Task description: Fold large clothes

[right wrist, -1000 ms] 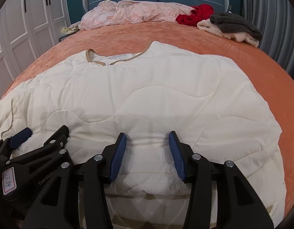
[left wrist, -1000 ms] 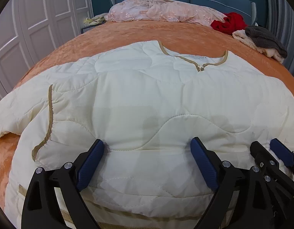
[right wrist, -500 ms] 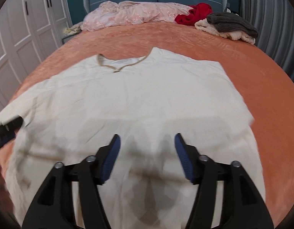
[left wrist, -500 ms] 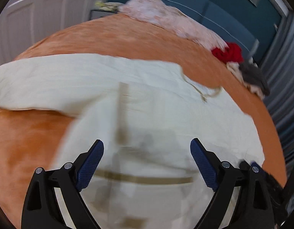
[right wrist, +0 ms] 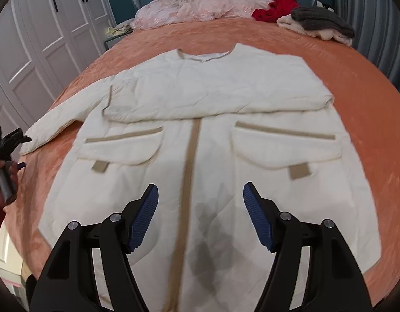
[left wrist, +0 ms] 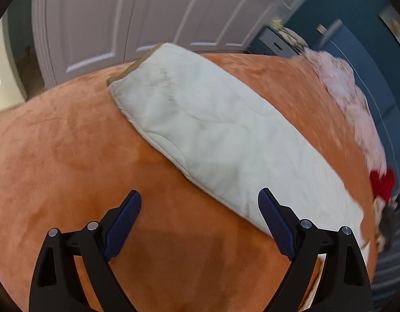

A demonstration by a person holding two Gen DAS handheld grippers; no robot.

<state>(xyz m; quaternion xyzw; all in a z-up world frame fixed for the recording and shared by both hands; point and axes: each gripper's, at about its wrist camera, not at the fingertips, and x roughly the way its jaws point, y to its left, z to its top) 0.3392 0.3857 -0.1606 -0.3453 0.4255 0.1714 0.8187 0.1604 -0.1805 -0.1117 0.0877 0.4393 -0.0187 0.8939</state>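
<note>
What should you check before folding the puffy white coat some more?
1. Cream quilted jacket lies flat on the orange velvet bedspread: ok.
2. Right sleeve already folded across the chest: ok.
3. Left sleeve still stretched out sideways: not ok.
4. Left tool open, nothing between its pads: ok.
5. Right tool empty, its jaws have just been opening: ok.
6. Left sleeve's underside smooth: cannot tell.

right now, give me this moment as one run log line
jacket: flat on bed, one sleeve out | left gripper: open, empty, beside sleeve | right gripper: open, empty, over hem
</note>
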